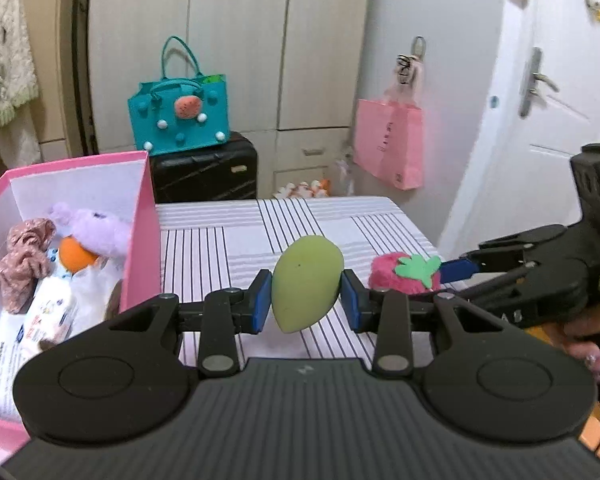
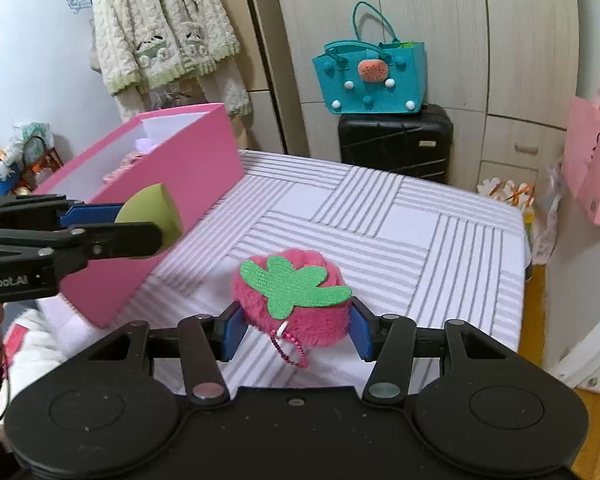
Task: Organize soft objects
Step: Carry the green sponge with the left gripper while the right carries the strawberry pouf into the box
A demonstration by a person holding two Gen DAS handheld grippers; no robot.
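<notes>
My left gripper [image 1: 306, 300] is shut on a green egg-shaped sponge [image 1: 306, 282] and holds it above the striped table, just right of the pink box [image 1: 142, 216]. The sponge also shows in the right wrist view [image 2: 152, 210], beside the box wall [image 2: 172, 184]. My right gripper [image 2: 294, 330] is shut on a pink fluffy strawberry plush [image 2: 300, 304] with a green felt leaf and a bead loop. The plush also shows in the left wrist view [image 1: 404, 274]. Inside the box lie a purple plush [image 1: 96, 232], an orange ball [image 1: 76, 258] and a pink scrunchie [image 1: 24, 260].
The table [image 2: 400, 240] has a grey-striped cloth. Behind it stand a black suitcase [image 2: 396, 144] with a teal bag [image 2: 374, 80] on top. A pink paper bag [image 1: 388, 140] hangs on the right. A cream cardigan [image 2: 160, 28] hangs on the left.
</notes>
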